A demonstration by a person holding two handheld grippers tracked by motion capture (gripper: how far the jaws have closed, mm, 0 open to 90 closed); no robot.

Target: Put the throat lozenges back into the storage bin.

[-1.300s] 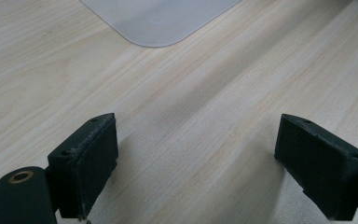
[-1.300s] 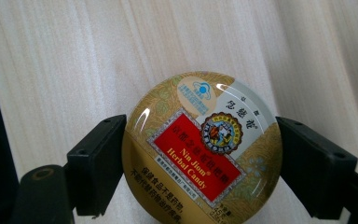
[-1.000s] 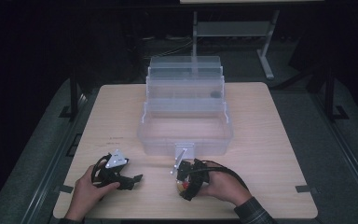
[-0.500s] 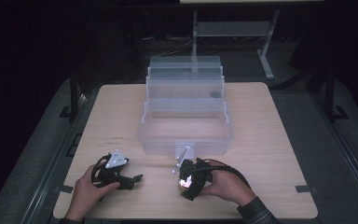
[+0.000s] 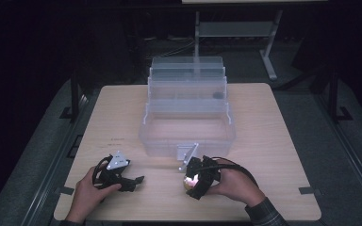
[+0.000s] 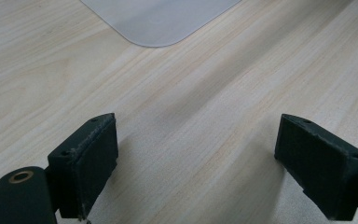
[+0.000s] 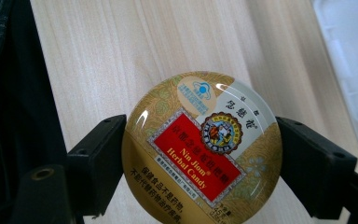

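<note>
While tin (image 7: 201,150) clamped: clear box (image 5: 188,123) ahead.

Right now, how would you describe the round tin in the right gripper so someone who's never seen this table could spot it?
Start at the clear plastic tiered organizer box in the middle of the wooden table. Just in front of its near edge, the right gripper is shut on a round herbal candy tin. It is gold with a red label reading Nin Jiom Herbal Candy, the one colourful thing among clear plastic and black grippers.

— What is seen around the scene?
— A pale wooden table (image 5: 273,122) is set on grey floor (image 5: 339,155); a metal stand (image 5: 264,42) is placed behind, in a darkened room.
</note>
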